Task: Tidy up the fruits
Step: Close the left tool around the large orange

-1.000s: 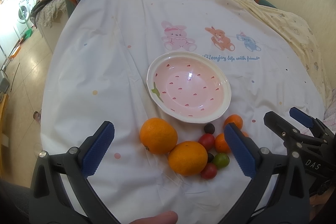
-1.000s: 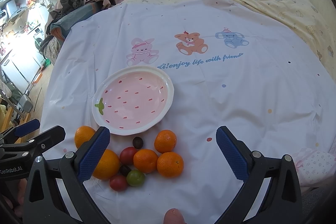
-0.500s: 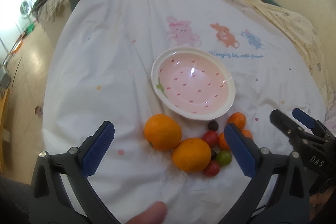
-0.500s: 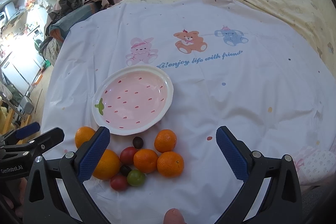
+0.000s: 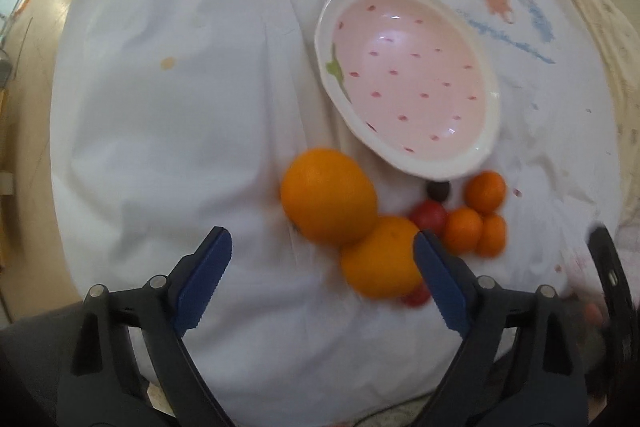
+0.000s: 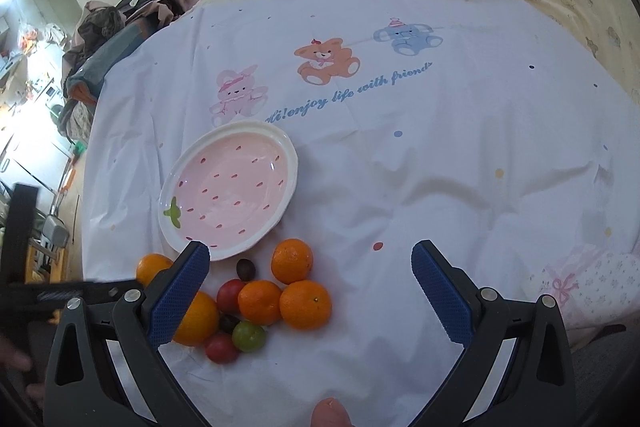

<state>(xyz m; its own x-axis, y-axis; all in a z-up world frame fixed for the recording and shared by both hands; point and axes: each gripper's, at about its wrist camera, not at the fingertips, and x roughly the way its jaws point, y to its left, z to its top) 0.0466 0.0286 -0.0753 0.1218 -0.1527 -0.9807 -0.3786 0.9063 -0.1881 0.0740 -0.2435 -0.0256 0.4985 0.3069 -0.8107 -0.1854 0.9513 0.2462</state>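
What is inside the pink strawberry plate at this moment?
Nothing lies in the pink strawberry plate: only its painted red seeds and green leaf show. All the fruit sits on the white sheet beside its near rim. What is under the plate is covered.

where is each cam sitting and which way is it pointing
Left wrist: on the left gripper, looking steeply down at the pink bowl and oranges; its open blue fingers show.
Right wrist: on the right gripper, looking across the bedsheet; open fingers and a thumb tip show.
Shared: bowl and fruit pile.
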